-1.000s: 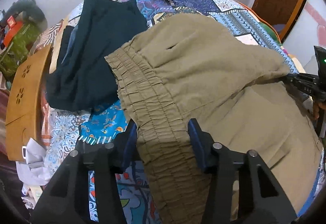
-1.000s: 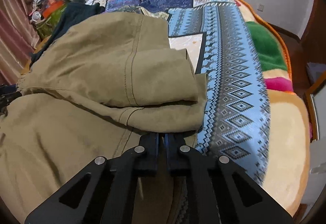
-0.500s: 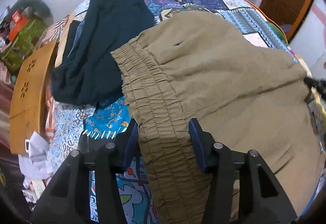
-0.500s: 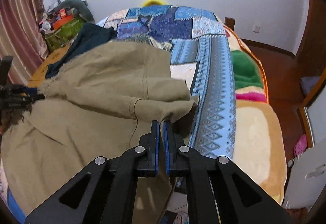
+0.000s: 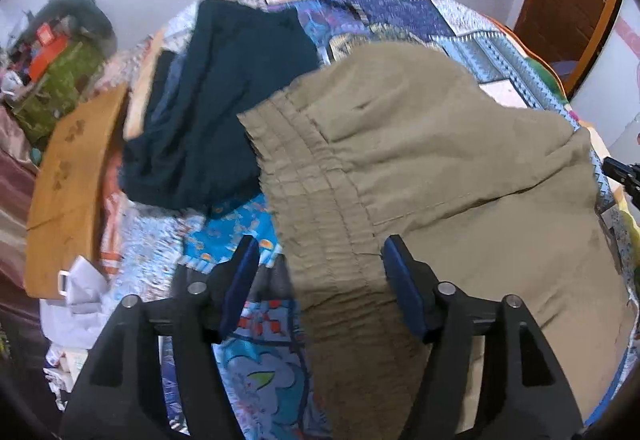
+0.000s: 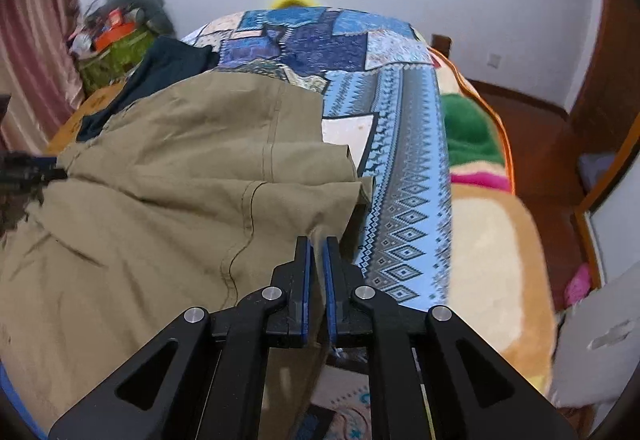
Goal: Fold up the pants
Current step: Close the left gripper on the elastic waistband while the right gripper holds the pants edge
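- We see the khaki pants (image 5: 420, 160) folded on the bed (image 6: 404, 168), their elastic waistband running away from our left gripper (image 5: 320, 268).
- Its jaws are opening around the waistband.
- Our right gripper (image 6: 316, 260) pinches a corner of the pants.

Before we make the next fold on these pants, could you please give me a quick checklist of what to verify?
1. Right gripper holds the pants: ok, jaws shut on a cloth edge.
2. Left gripper holds the waistband: not ok, jaws are opening, and the band lies loose between them.
3. Pants lie flat: not ok, the upper layer is rumpled and folded over unevenly.
4. Dark garment clear of the pants: cannot tell, its edge meets the waistband.
5. Room on the quilt for the fold: ok, bare quilt beside the pants.
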The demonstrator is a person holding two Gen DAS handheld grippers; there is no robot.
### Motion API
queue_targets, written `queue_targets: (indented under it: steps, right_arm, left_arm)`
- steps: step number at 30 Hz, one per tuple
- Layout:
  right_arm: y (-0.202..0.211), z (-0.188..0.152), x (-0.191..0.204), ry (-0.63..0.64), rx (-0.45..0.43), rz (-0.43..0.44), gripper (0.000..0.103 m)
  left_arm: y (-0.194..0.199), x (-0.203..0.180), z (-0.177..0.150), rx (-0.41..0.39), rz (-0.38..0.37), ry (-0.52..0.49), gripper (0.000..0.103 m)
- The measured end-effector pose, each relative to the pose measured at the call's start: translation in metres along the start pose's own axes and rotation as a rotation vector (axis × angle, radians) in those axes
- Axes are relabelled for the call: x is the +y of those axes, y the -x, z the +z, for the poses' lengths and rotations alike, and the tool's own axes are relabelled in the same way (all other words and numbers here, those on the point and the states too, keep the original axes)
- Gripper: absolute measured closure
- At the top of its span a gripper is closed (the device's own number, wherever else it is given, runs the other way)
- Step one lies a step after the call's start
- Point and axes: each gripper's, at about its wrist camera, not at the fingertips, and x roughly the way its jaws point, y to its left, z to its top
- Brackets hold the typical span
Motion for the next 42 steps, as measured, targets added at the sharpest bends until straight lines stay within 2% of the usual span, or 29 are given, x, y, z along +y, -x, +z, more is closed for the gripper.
queue_targets:
  steps: [2, 5, 7, 9, 11, 15, 19, 26, 27, 30, 33, 36, 37, 38, 39, 42]
  right_arm:
    - [0.006, 0.002, -0.002, 0.014, -0.007, -0.005, 0.097]
    - [0.013, 0.007, -0.011, -0.022, -0.022, 0.013, 0.095]
    - [0.014, 0.014, -0.019, -0.066, -0.040, 0.027, 0.089]
    - [0.011, 0.021, -0.025, -0.086, -0.054, 0.030, 0.078]
    - [0.007, 0.025, -0.026, -0.090, -0.060, 0.027, 0.072]
    - [-0.011, 0.035, -0.030, -0.093, -0.041, 0.044, 0.064]
    - [-0.039, 0.042, -0.033, -0.078, 0.013, 0.046, 0.064]
    - [-0.076, 0.046, -0.037, -0.095, 0.102, 0.138, 0.064]
    - [-0.080, 0.045, -0.036, -0.097, 0.115, 0.152, 0.071]
    - [-0.084, 0.043, -0.030, -0.047, 0.127, 0.125, 0.087]
    - [-0.081, 0.039, -0.027, 0.000, 0.125, 0.104, 0.094]
    - [-0.074, 0.039, -0.027, 0.016, 0.100, 0.090, 0.097]
    - [-0.071, 0.040, -0.027, 0.020, 0.085, 0.082, 0.097]
    - [-0.068, 0.041, -0.027, 0.025, 0.071, 0.073, 0.098]
    - [-0.063, 0.042, -0.026, 0.033, 0.051, 0.061, 0.098]
    - [-0.058, 0.044, -0.027, 0.036, 0.037, 0.046, 0.098]
  left_arm:
    - [0.008, 0.003, 0.002, -0.022, 0.015, 0.002, 0.034]
    - [0.009, 0.012, 0.008, -0.021, -0.005, 0.032, 0.033]
    - [0.006, 0.019, 0.014, -0.011, -0.015, 0.050, 0.032]
    - [-0.002, 0.024, 0.022, 0.007, -0.026, 0.069, 0.032]
    - [-0.011, 0.027, 0.027, 0.030, -0.047, 0.082, 0.030]
    - [-0.029, 0.029, 0.034, 0.073, -0.079, 0.106, 0.029]
    - [-0.045, 0.024, 0.037, 0.109, -0.118, 0.110, 0.026]
    - [-0.056, 0.014, 0.035, 0.122, -0.120, 0.070, 0.025]
    - [-0.056, 0.014, 0.035, 0.120, -0.120, 0.070, 0.026]
    - [-0.053, 0.009, 0.035, 0.108, -0.114, 0.039, 0.036]
    - [-0.049, 0.003, 0.035, 0.081, -0.056, -0.012, 0.047]
    - [-0.044, 0.004, 0.035, 0.062, -0.030, -0.026, 0.055]
    - [-0.041, 0.005, 0.036, 0.052, -0.014, -0.025, 0.067]
    - [-0.039, 0.007, 0.036, 0.043, 0.033, -0.025, 0.076]
    - [-0.039, 0.012, 0.037, 0.040, 0.076, -0.016, 0.090]
    - [-0.040, 0.030, 0.033, 0.058, 0.079, 0.041, 0.093]
